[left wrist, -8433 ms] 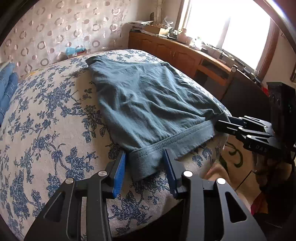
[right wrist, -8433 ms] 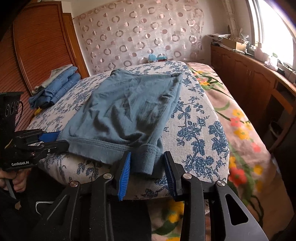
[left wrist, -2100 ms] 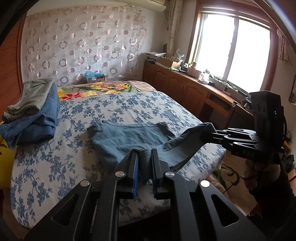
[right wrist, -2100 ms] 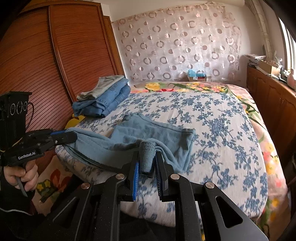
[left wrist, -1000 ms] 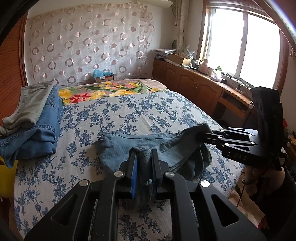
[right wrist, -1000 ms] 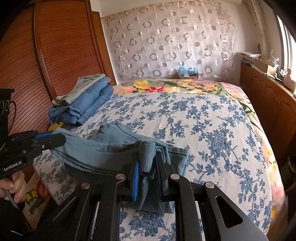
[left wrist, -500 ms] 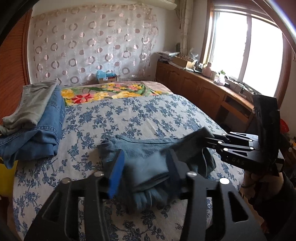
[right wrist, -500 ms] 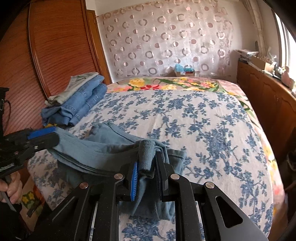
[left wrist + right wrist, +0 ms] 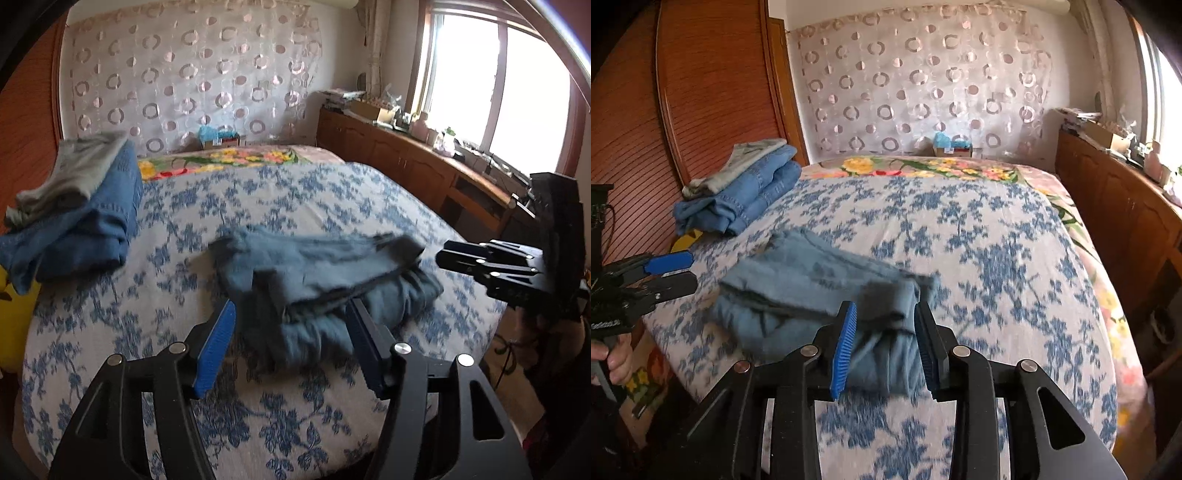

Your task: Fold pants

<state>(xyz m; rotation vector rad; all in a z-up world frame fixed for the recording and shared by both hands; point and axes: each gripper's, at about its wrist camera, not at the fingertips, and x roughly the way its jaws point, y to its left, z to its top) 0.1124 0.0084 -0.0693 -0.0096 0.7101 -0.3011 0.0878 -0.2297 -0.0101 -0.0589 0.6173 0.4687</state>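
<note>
The grey-blue pants (image 9: 317, 280) lie folded over in a loose bundle on the flowered bedspread (image 9: 258, 192). My left gripper (image 9: 291, 332) is open, its blue-padded fingers either side of the bundle's near edge, holding nothing. My right gripper (image 9: 884, 339) is open too, its fingers either side of the other near corner of the pants (image 9: 812, 295). Each gripper shows in the other's view: the right one (image 9: 480, 266) at the bed's right edge, the left one (image 9: 661, 273) at its left edge.
A stack of folded jeans with a grey garment on top (image 9: 74, 214) sits at the bed's far left, also in the right wrist view (image 9: 742, 188). A wooden cabinet (image 9: 406, 166) runs under the window on the right. A wooden wardrobe (image 9: 694, 92) stands on the left.
Both grippers carried the pants' hem up over the rest, then let go: the left opened half a second ago, the right just now. The folded bundle has dropped onto the bed.
</note>
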